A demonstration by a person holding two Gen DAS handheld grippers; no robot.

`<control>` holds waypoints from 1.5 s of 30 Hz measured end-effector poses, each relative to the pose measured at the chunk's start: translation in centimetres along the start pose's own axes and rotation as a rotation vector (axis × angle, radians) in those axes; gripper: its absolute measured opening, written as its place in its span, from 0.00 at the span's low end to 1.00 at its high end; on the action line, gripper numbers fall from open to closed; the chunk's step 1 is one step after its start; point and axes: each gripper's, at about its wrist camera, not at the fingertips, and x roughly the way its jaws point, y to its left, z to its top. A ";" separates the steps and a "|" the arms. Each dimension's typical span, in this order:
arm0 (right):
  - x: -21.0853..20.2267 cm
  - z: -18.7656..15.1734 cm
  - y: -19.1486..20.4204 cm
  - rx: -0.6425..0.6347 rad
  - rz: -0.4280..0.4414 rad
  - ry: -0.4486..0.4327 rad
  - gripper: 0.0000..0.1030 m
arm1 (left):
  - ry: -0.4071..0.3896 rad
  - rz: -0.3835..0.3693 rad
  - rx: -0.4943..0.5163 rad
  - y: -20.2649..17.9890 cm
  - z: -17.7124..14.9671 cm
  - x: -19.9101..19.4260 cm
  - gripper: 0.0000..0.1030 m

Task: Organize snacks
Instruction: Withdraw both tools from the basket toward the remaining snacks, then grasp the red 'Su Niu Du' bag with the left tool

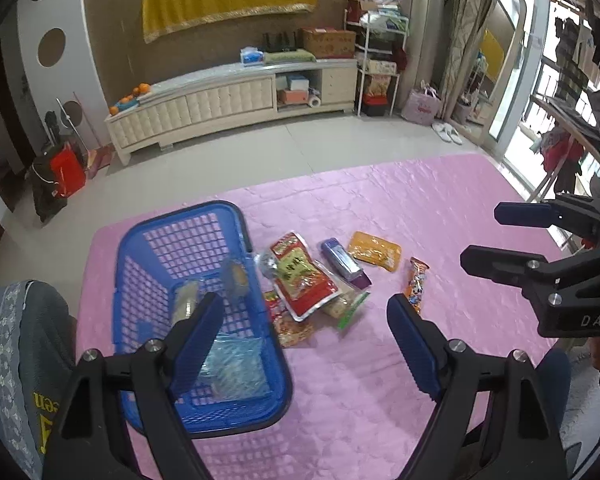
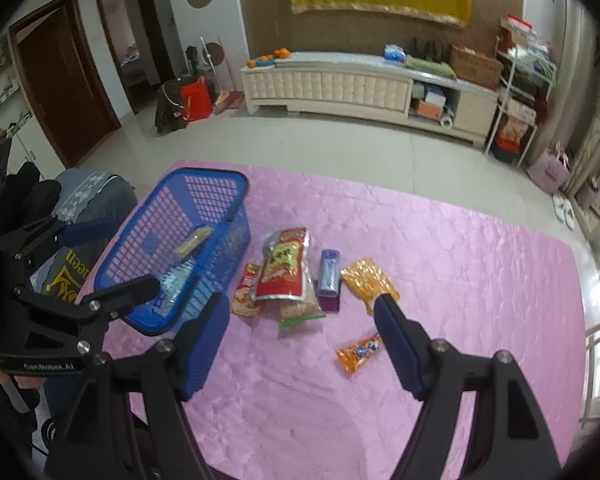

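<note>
Hovering over a pink cloth (image 1: pixel 380 380), both grippers stand wide apart with nothing held between their pads.

At the far left a grey garment with yellow lettering (image 1: pixel 24 360) is cut off by the frame edge. Next comes the blue basket (image 1: pixel 140 248), holding a clear wrapped packet (image 1: pixel 236 364) and two blurred pale items that are hard to identify, partly hidden by a finger of the left gripper (image 1: pixel 306 314). Just right of the basket lies the heap of snacks: a large red pouch (image 1: pixel 300 276) overlaps a smaller red packet (image 2: pixel 246 290) and a green-edged bag (image 2: pixel 300 312), both half covered. Beside them sit a purple box (image 2: pixel 330 280), an orange packet (image 2: pixel 366 280) whose near end is hidden by a finger of the right gripper (image 2: pixel 300 320), and a small orange wrapper (image 2: pixel 358 354), lying apart.
</note>
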 end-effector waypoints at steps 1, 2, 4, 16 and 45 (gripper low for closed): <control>0.0 -0.1 -0.4 0.008 0.000 0.009 0.76 | 0.003 -0.001 0.006 -0.4 0.3 0.4 0.80; 0.1 0.0 -1.0 0.015 -0.003 0.017 0.76 | 0.003 -0.002 0.004 -0.5 0.5 0.6 0.80; 0.6 0.0 -2.2 0.038 -0.017 0.035 0.76 | 0.012 -0.013 -0.016 -0.8 0.9 1.3 0.80; 4.7 0.2 -7.8 0.168 0.021 0.142 0.76 | 0.142 0.001 -0.063 -2.3 2.8 6.9 0.80; 15.3 1.7 -14.0 0.251 0.067 0.265 0.76 | 0.381 0.028 -0.191 -1.2 4.9 21.9 0.63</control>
